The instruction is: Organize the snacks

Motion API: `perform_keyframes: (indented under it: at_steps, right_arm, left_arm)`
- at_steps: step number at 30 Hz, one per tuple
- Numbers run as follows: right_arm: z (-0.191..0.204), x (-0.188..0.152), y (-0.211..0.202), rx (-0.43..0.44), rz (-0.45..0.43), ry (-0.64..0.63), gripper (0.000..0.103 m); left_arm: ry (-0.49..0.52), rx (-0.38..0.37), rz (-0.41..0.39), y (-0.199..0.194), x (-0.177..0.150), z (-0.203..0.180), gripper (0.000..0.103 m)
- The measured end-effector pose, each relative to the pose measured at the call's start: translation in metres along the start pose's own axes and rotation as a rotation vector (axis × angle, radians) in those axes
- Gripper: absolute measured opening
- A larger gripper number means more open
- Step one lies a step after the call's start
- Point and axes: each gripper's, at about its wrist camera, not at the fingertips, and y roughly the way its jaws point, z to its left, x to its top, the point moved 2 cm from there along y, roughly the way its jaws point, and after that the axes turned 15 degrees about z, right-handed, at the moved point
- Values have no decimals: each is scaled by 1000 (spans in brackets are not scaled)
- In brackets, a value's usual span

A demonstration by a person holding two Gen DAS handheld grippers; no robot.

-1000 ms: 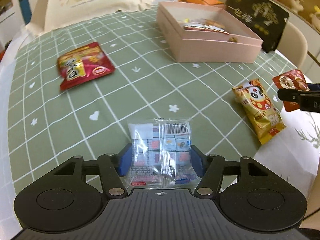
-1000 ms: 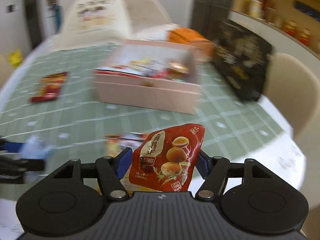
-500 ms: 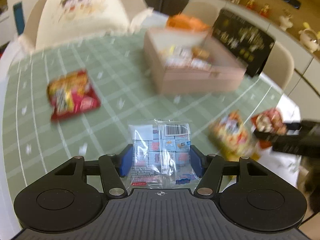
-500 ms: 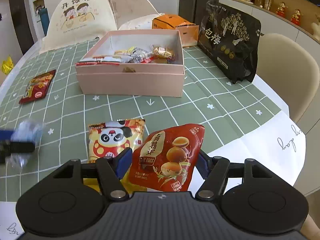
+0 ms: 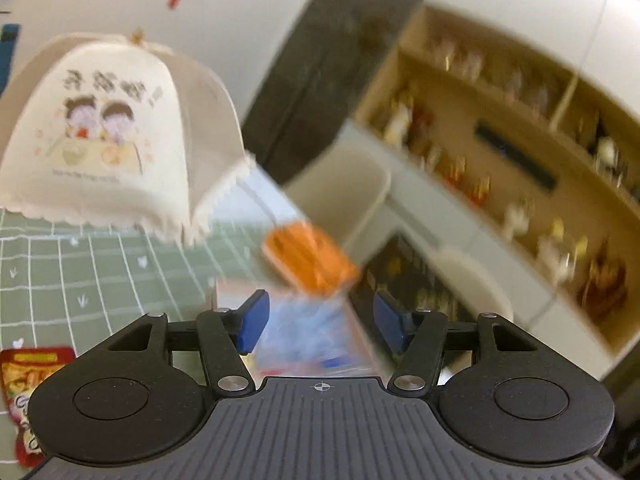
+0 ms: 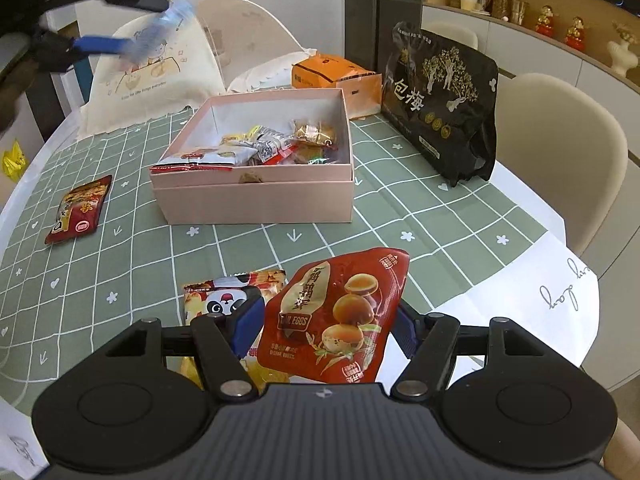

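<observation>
A: Far left edge of the table, a red packet (image 6: 78, 210) lies flat, untouched. Above it the left gripper (image 6: 160, 20) is high in the air, clenched on the clear pack (image 6: 170, 26).

B: Its own view is a blur, but the pack (image 5: 308, 332) shows between the blue pads (image 5: 252, 322).

A: I'd say the drop into the pink box (image 6: 256, 196) comes next. Best to lower over the open middle and let go low, so nothing bounces off the rim.

B: Near edge now: the panda bag (image 6: 218, 300) lies on the cloth, waiting.

A: Just right of it, the right gripper (image 6: 326, 330) is grasping the egg pouch (image 6: 336, 316), lifted above the near edge.

B: It should hold back until the left one clears, I reckon.
</observation>
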Motion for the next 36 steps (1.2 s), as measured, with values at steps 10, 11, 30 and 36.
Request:
perform_keyframes:
  at_steps: [10,11,30,36]
  right_arm:
    - [-18,13,0,42,8,15,38]
    - [-15,31,-8,70,-12,-8,35]
    - [22,44,45,191,200,-203,75]
    - [5,38,57,213,158,-28,76]
  left_arm:
    - [-30,113,371,3,-141,62,63]
    - [-61,111,394,6,-149,66,63]
    - [-110,108,469,9,-171,63,60]
    - [-84,98,506,13,-180,50,60]
